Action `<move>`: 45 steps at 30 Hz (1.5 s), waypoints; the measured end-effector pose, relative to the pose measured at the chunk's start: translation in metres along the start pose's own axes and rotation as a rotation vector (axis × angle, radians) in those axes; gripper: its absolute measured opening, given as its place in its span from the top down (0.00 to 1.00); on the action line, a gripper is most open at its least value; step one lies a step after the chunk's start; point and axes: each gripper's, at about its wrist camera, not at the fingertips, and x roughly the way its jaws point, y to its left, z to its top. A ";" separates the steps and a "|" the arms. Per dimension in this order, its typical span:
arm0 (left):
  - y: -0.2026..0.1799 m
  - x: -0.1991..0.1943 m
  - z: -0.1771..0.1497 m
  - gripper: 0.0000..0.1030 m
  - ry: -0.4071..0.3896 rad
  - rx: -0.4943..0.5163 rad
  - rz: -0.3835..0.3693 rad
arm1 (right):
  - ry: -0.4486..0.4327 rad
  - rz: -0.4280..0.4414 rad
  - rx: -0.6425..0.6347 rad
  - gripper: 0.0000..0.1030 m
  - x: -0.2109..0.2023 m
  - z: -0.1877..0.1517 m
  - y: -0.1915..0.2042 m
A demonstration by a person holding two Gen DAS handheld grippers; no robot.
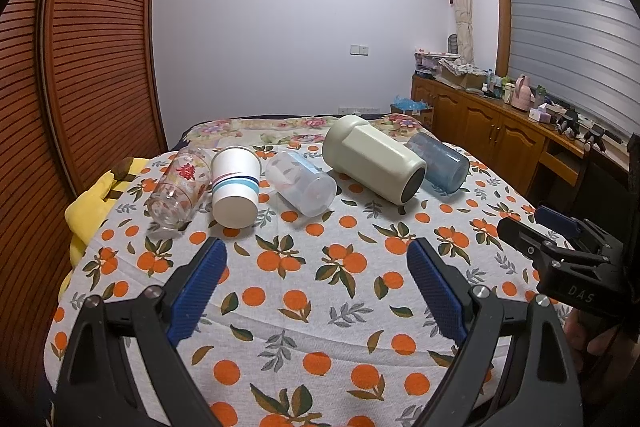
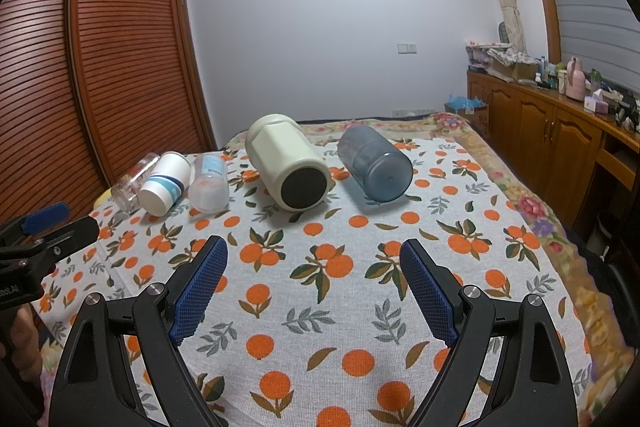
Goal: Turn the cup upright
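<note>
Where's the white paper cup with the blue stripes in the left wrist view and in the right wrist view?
Left wrist view: the paper cup lies on its side left of centre, second from the left in the row.
Right wrist view: the same cup lies far left, small, between the glass and the clear plastic cup.
Shared landmark: the big cream jug, lying to the cup's right.

Five toppled cups [image 2: 288, 167] on tablecloth [image 2: 320, 307]
</note>
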 end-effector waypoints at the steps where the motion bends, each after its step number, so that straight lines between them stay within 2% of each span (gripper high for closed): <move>1: 0.000 0.000 0.000 0.10 0.000 0.000 -0.001 | 0.000 0.000 0.000 0.13 0.000 0.000 0.000; 30: 0.004 0.004 0.001 0.10 0.018 0.006 0.010 | 0.009 0.000 0.002 0.13 0.003 0.001 0.000; 39: 0.023 0.026 0.005 0.10 0.072 -0.006 0.000 | 0.030 0.014 -0.009 0.13 0.012 0.005 0.002; 45: 0.041 0.048 0.013 0.10 0.131 0.014 0.045 | 0.048 0.051 0.001 0.13 0.023 0.014 0.005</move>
